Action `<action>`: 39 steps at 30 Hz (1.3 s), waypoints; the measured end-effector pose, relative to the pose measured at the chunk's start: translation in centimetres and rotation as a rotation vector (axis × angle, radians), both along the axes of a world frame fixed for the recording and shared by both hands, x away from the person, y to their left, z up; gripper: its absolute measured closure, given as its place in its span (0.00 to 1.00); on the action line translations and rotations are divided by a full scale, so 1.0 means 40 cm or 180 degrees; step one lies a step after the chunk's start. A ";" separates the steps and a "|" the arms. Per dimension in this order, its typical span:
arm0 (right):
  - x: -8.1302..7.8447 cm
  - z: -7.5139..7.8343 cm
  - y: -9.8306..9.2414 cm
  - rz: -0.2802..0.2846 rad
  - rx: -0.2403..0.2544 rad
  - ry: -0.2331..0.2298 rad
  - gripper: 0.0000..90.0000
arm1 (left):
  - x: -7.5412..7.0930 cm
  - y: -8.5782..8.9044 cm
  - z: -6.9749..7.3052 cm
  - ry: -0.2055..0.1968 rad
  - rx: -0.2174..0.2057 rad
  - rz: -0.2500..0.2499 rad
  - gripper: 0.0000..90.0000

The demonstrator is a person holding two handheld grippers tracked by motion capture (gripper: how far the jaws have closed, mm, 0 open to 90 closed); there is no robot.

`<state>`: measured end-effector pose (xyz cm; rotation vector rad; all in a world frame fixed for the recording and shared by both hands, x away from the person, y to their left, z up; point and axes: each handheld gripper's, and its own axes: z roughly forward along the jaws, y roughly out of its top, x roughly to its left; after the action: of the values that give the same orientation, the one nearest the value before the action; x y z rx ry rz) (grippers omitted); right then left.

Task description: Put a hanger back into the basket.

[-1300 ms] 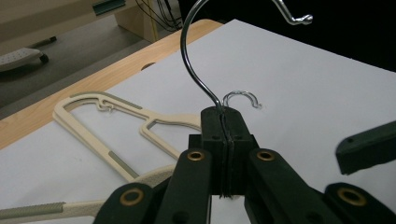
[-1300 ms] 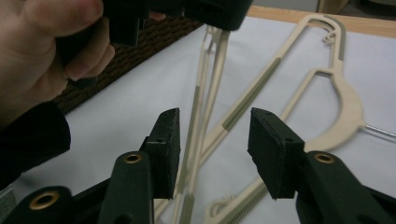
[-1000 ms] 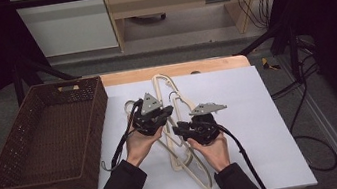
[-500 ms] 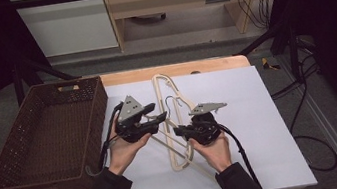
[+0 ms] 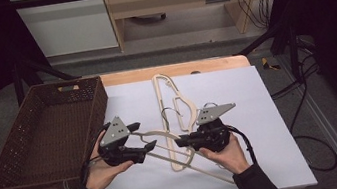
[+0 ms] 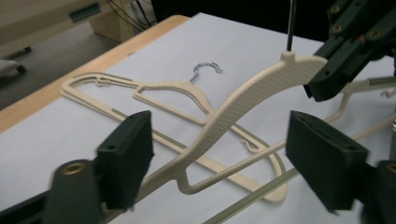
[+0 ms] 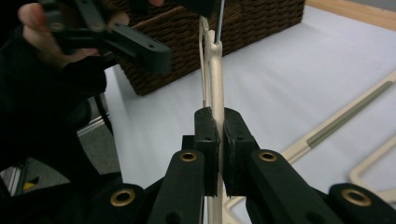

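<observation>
Right gripper [image 5: 182, 142] is clamped on a cream hanger [image 5: 160, 137], pads pressed on both sides of its arm [image 7: 215, 116], so it's holding the hanger. In the right gripper view the hanger stands edge-on between the closed pads, its wire hook [image 7: 219, 18] rising at top of frame.

Left gripper [image 5: 145, 137] has just been opening: jaws stand wide, pads off the plastic. In the left gripper view the held hanger's textured arm [image 6: 233, 112] crosses the gap between the 2 pads without touching either; right gripper [image 6: 348, 51] sits at upper right, by the hanger's neck.

Held hanger is just right of the wicker basket [image 5: 22, 141], lifted at its neck end, its far arm trailing down toward the near edge of the bench [image 5: 270, 109]. Whether that tip touches the white sheet, can't tell.

2 more cream hangers [image 5: 178, 103] lie flat on the bench, right of the basket and farther back than the held one, overlapping each other; 1 wire hook [image 6: 208, 70] shows over the sheet in the left gripper view.

Basket sits at the bench's left edge, left of both grippers.
</observation>
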<state>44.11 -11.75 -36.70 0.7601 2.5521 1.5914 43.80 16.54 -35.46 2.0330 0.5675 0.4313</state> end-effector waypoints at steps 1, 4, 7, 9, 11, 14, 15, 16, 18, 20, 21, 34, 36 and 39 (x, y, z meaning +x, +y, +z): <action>0.000 0.000 0.000 0.0000 0.0000 0.0000 0.97 | -0.001 -0.001 -0.006 0.0005 0.0025 -0.0013 0.30; -0.010 -0.008 0.006 0.0062 -0.0007 0.0022 0.97 | -0.003 -0.005 -0.025 0.0031 0.0105 -0.0086 0.45; -0.021 -0.022 0.008 0.0133 0.0012 0.0044 0.97 | -0.006 -0.011 -0.035 0.0055 0.0177 -0.0173 0.56; -0.025 -0.029 0.008 0.0158 0.0010 0.0058 0.97 | -0.011 -0.018 -0.040 0.0083 0.0216 -0.0273 0.61; -0.027 -0.035 0.009 0.0188 0.0021 0.0073 0.97 | -0.013 -0.024 -0.042 0.0070 0.0284 -0.0309 0.66; -0.028 -0.036 0.012 0.0206 -0.0023 0.0085 0.97 | -0.016 -0.027 -0.045 0.0073 0.0403 -0.0331 0.69; -0.028 -0.038 0.012 0.0220 -0.0042 0.0102 0.96 | -0.018 -0.027 -0.046 0.0071 0.0433 -0.0330 0.70; -0.027 -0.040 0.013 0.0222 -0.0044 0.0109 0.96 | -0.019 -0.027 -0.046 0.0067 0.0460 -0.0337 0.71; -0.026 -0.043 0.013 0.0240 -0.0043 0.0126 0.96 | -0.023 -0.029 -0.046 0.0072 0.0523 -0.0324 0.73; -0.027 -0.042 0.014 0.0226 -0.0052 0.0128 0.95 | -0.026 -0.031 -0.045 0.0092 0.0569 -0.0319 0.74; -0.027 -0.042 0.014 0.0192 -0.0066 0.0096 0.94 | -0.027 -0.032 -0.045 0.0089 0.0587 -0.0326 0.76; -0.027 -0.041 0.003 -0.0306 -0.0084 -0.0277 0.64 | -0.035 -0.052 -0.054 0.0453 0.0428 -0.0549 0.92; -0.028 -0.041 0.002 -0.0322 -0.0082 -0.0305 0.61 | -0.036 -0.053 -0.054 0.0499 0.0359 -0.0573 0.93; -0.030 -0.039 -0.004 -0.0381 -0.0035 -0.0388 0.56 | -0.040 -0.052 -0.050 0.0522 0.0232 -0.0570 0.95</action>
<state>42.92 -11.89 -38.26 0.7733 2.3817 1.5364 42.19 14.47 -37.47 2.1810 0.4682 0.1817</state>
